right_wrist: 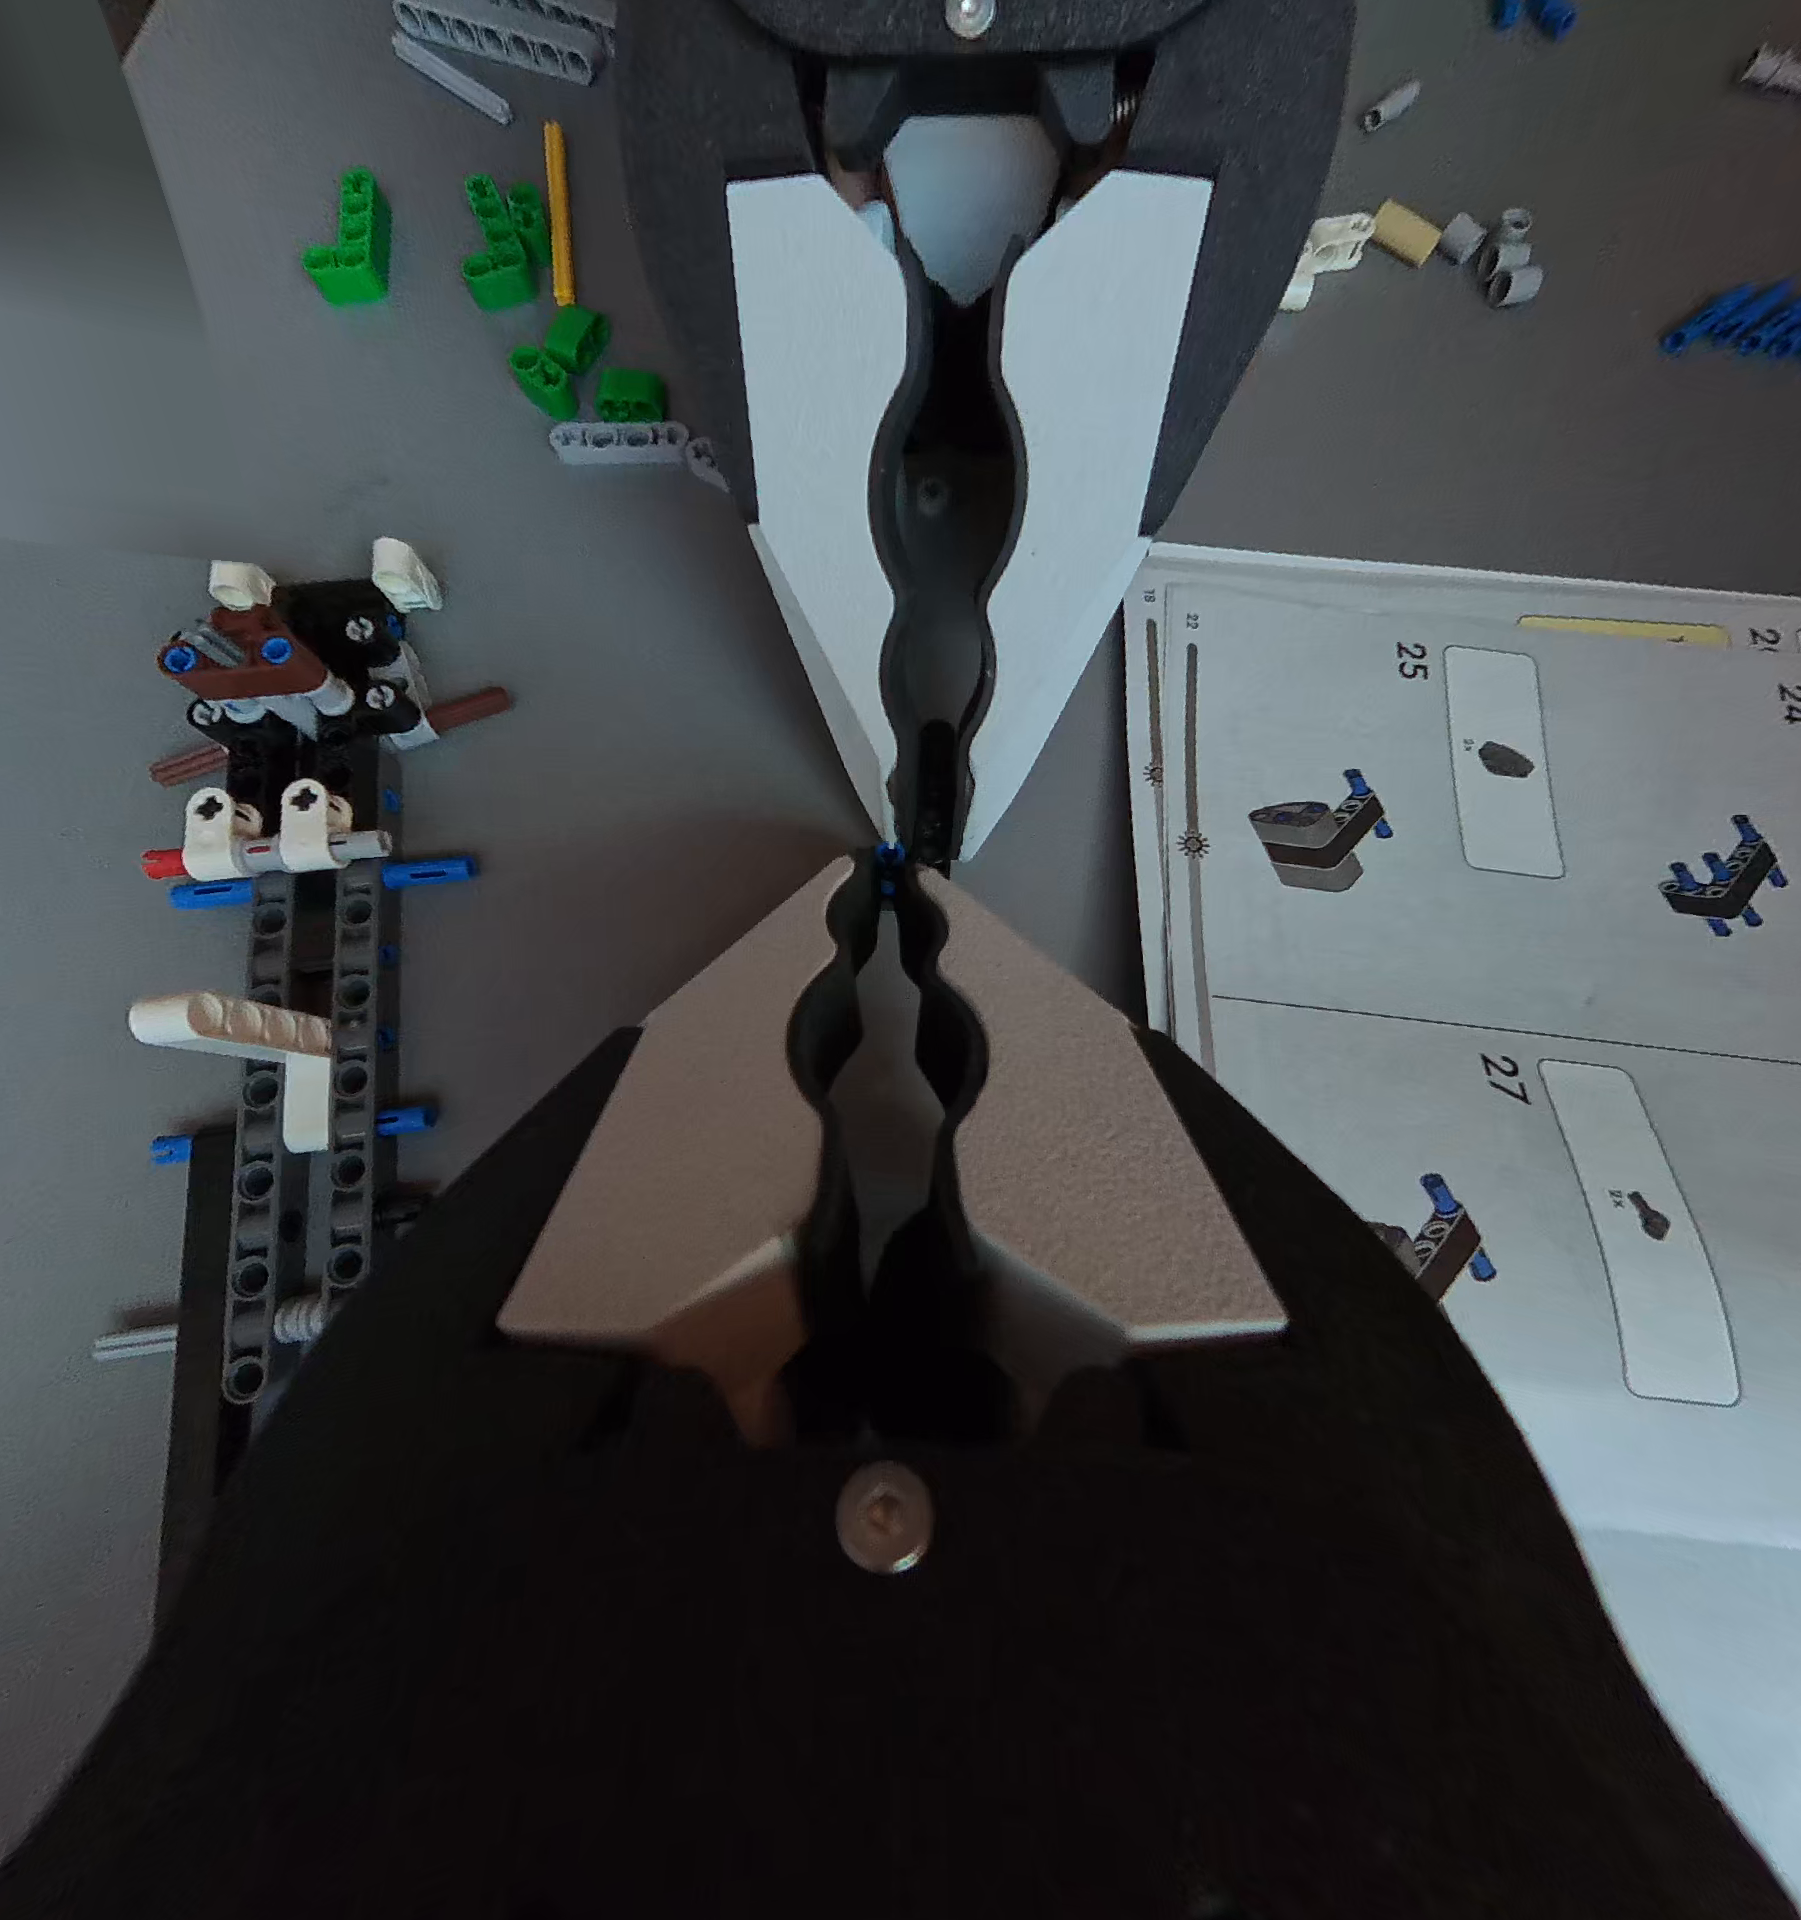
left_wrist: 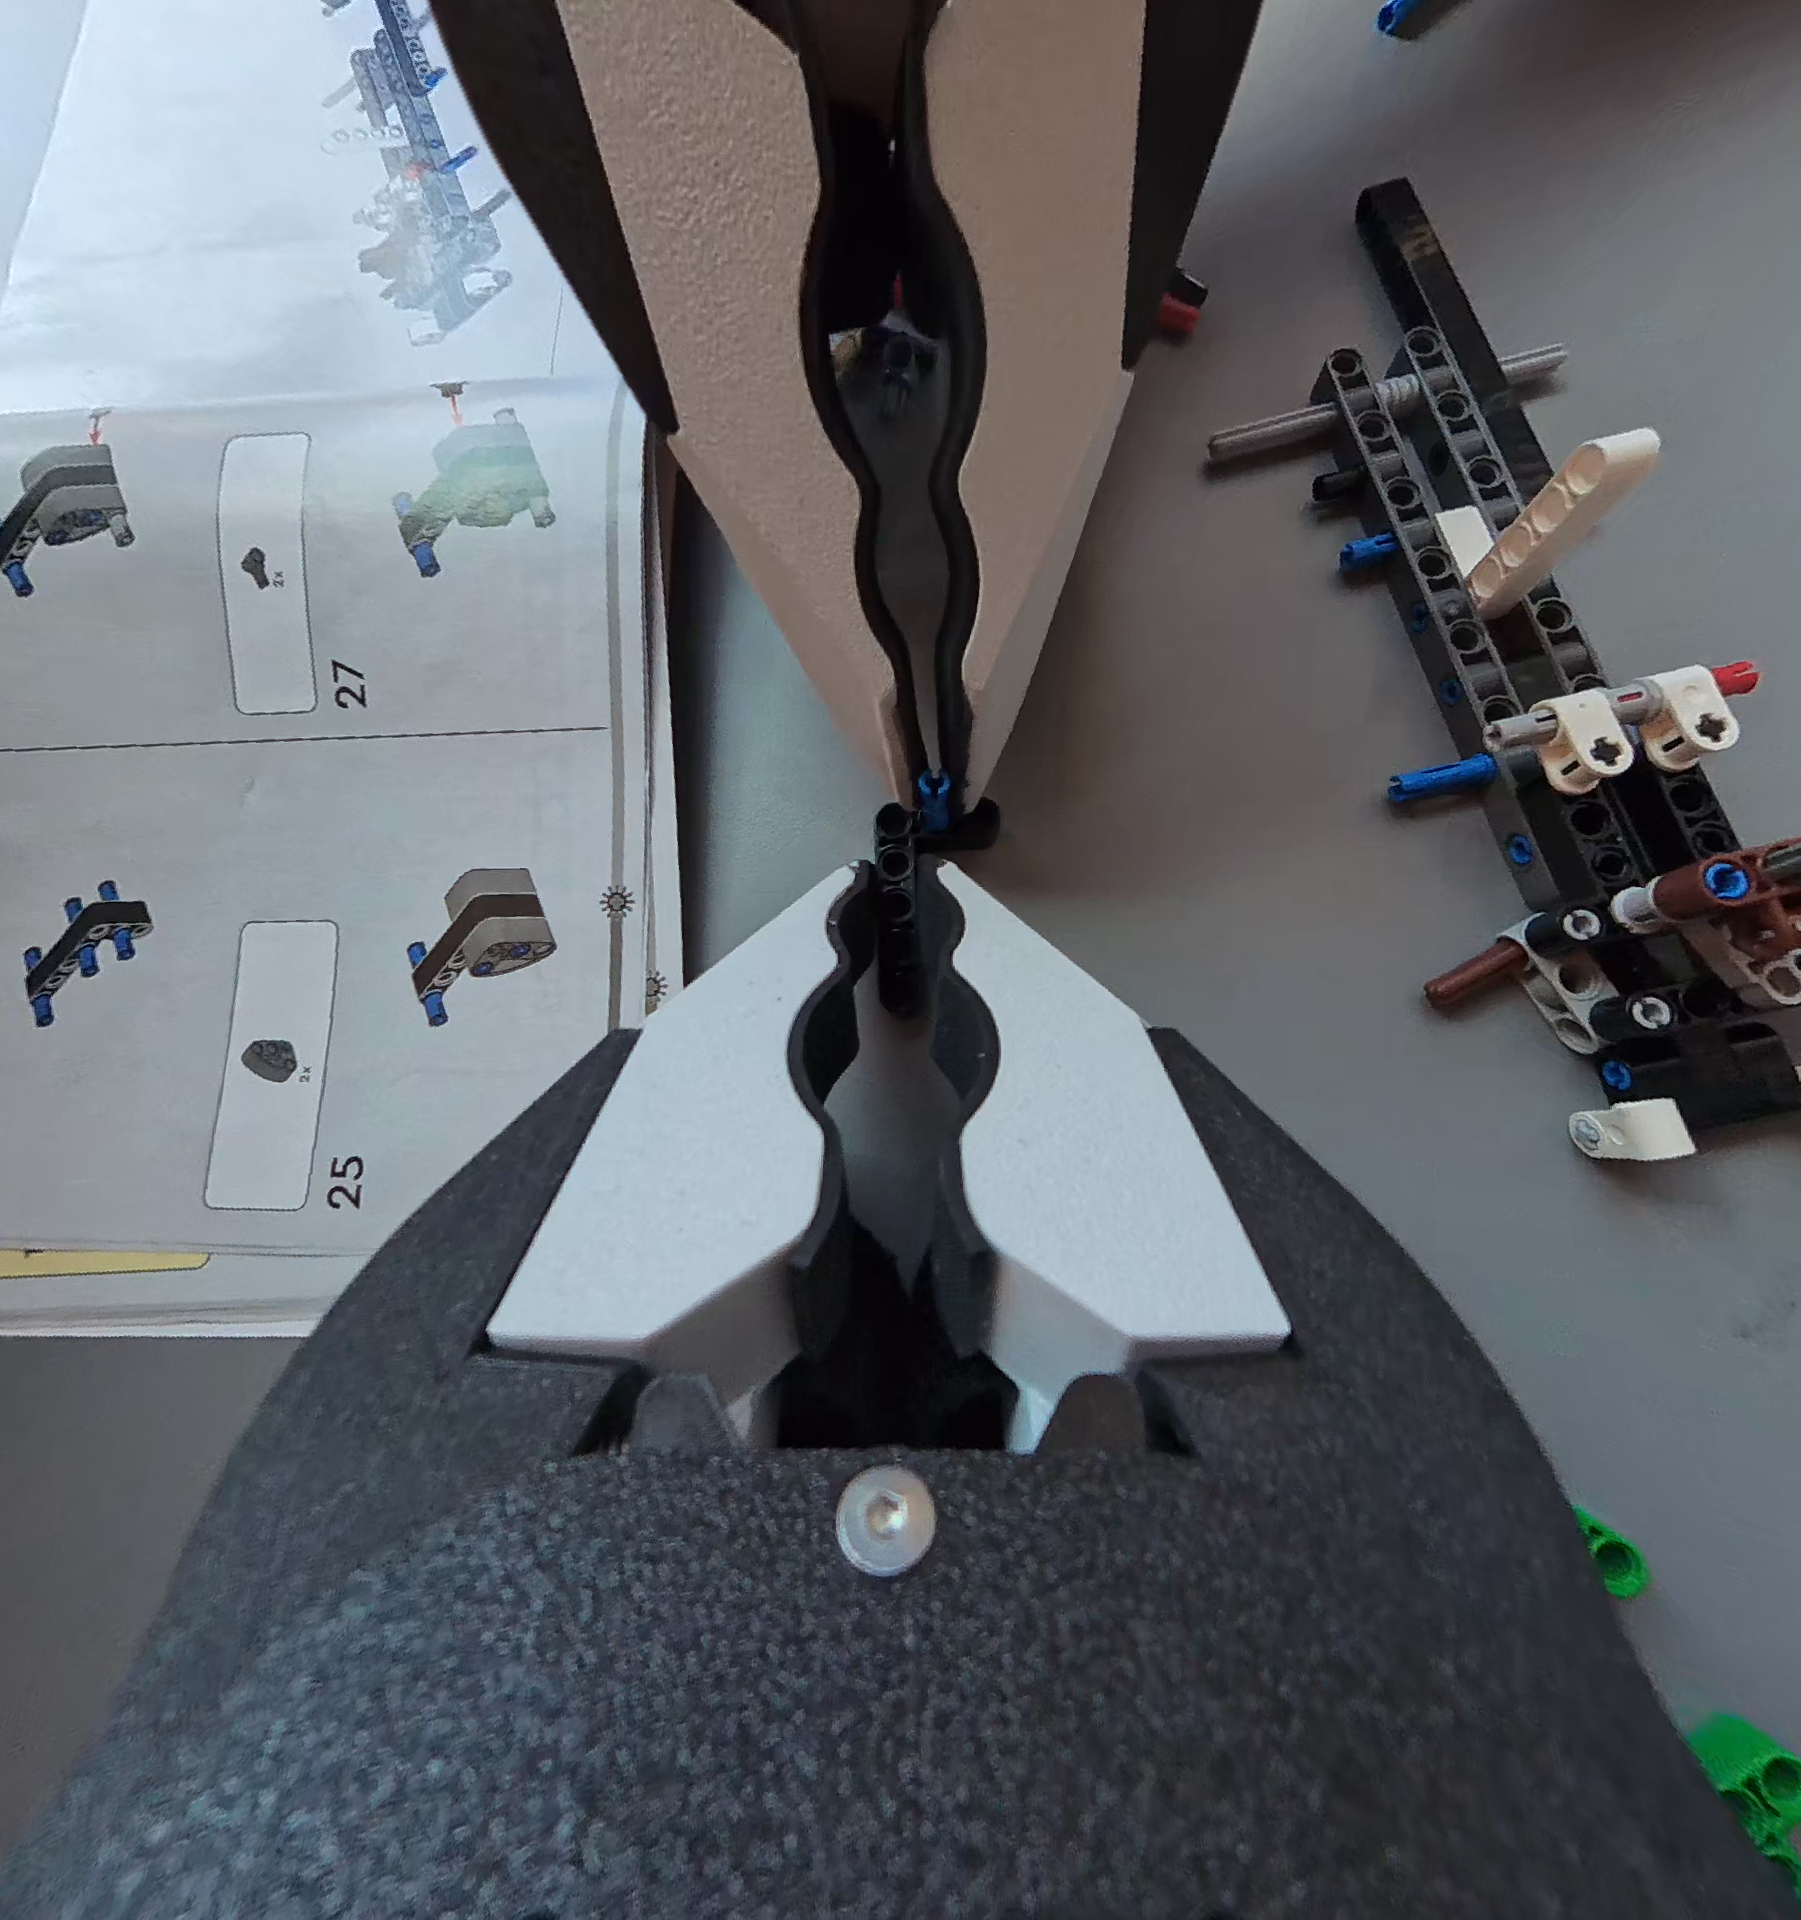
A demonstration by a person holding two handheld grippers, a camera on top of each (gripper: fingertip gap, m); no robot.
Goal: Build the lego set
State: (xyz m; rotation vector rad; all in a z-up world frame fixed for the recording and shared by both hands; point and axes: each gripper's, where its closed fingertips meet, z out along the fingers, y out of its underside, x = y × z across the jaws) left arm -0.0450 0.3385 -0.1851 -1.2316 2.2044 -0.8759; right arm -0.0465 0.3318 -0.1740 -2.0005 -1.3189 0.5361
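Left wrist view shows the left tongs [left_wrist: 901, 883], with pale matte fingers and wavy black rubber pads, clamped narrow on a black perforated plastic beam [left_wrist: 897, 914] with round holes in a row, bent like an L at its far end. Facing them tip to tip, the right tongs [right_wrist: 888, 873] pinch one small blue plastic pin [right_wrist: 887, 858] at their very tips, the pin touching the beam's bent end. Left of the left tongs lies one open paper instruction booklet [left_wrist: 283, 790]. To their right rests a long half-built model [left_wrist: 1561, 727] of dark grey and black beams with white, brown and blue parts on the smooth grey surface [left_wrist: 1187, 935]. Right wrist view shows six green plastic connectors [right_wrist: 501, 249] far ahead, to the left.
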